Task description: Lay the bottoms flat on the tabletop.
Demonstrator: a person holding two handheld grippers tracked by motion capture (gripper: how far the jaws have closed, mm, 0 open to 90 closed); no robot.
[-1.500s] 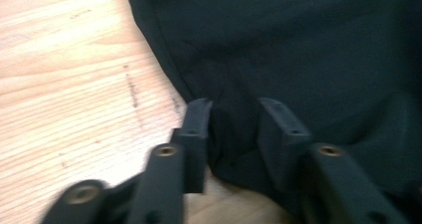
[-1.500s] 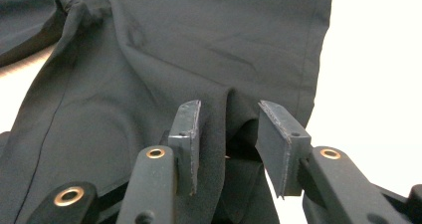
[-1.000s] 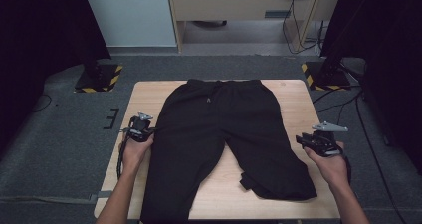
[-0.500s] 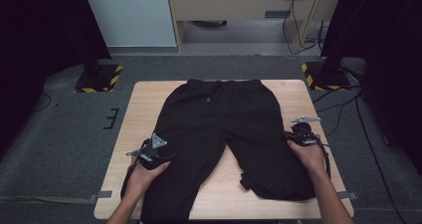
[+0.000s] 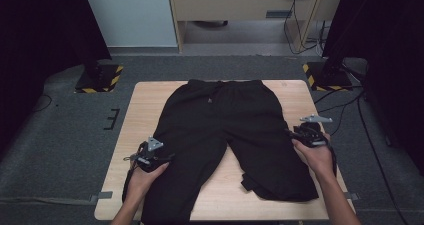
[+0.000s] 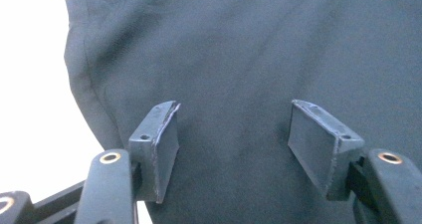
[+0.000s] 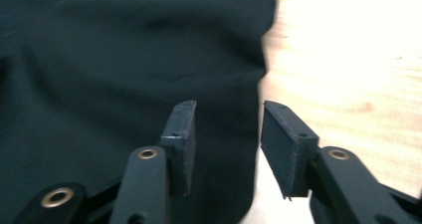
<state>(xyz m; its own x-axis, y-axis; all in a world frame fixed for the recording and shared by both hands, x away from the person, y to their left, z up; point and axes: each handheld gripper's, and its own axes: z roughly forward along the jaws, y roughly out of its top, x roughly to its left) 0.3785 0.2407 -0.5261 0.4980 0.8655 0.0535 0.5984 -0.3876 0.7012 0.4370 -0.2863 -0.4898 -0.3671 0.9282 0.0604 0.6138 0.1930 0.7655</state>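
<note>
- High view: a pair of black trousers (image 5: 225, 130) lies flat on a light wooden table (image 5: 142, 110), waistband at the far edge and both legs running toward the person. The leg on the left side reaches past the near edge of the table; the leg on the right side ends in a folded, rumpled hem near the front edge.
- High view: the left gripper (image 5: 162, 158), held in the person's left hand (image 5: 145, 177), sits at the outer edge of the left trouser leg, pointing inward across the cloth. The right gripper (image 5: 292, 133), in the right hand (image 5: 312, 155), sits at the outer edge of the right leg, with its grey plate on top.
- Left gripper view: the left gripper (image 6: 234, 134) has its two black jaws spread wide apart over dark fabric, nothing between them. The trousers' side seam (image 6: 89, 79) curves down at the left, with bright, washed-out table surface (image 6: 35, 84) beyond it.
- Right gripper view: the right gripper (image 7: 226, 134) has its jaws parted with a moderate gap, holding nothing. The trouser edge (image 7: 261, 79) runs just between the jaws, black cloth to the left and pale wood (image 7: 348, 74) to the right.
</note>
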